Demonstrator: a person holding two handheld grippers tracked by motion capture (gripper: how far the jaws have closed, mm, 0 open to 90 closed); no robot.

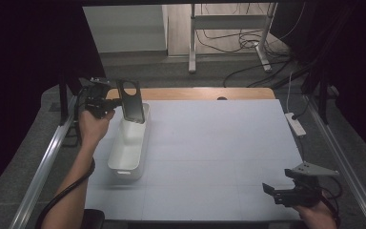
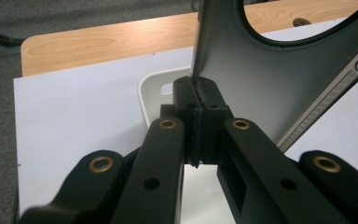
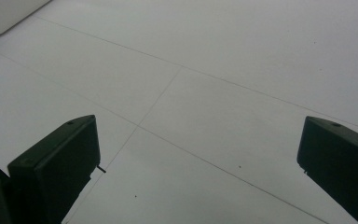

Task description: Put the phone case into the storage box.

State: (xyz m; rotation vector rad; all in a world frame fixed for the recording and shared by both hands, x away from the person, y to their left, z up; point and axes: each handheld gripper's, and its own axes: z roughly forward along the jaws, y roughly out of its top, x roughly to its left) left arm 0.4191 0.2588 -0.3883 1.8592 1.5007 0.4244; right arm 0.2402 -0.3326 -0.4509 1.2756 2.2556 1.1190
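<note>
The left gripper (image 1: 106,106) hangs over the far left part of the table (image 1: 219,143), its jaws clenched on the edge of a dark phone case (image 1: 132,102). The case stands nearly upright, tilted a little, with its lower end just above or at the far end of the white bin (image 1: 128,148); from the high view I cannot tell whether it touches the rim. In the left gripper view the black pads meet tight on the thin edge of the case (image 2: 270,88), and the big round camera cut-out at its top is cut off by the picture's upper edge. Side buttons show along its right rim, though they are too dim to make out well. A curved corner of the bin (image 2: 156,91) peeks out behind the jaws, the rest hidden by them.

The bin lies lengthwise on the left side of the table, and its inside is too shadowed and pale to judge.

The right gripper (image 1: 279,191) rests low at the near right corner, well apart from the bin and the case. Its hand (image 1: 320,215) is partly cut off by the bottom edge. In the right gripper view its jaws stand wide and released, nothing between them but bare white table (image 3: 214,93), with a corner of the bin (image 3: 4,14) at the top left.
</note>
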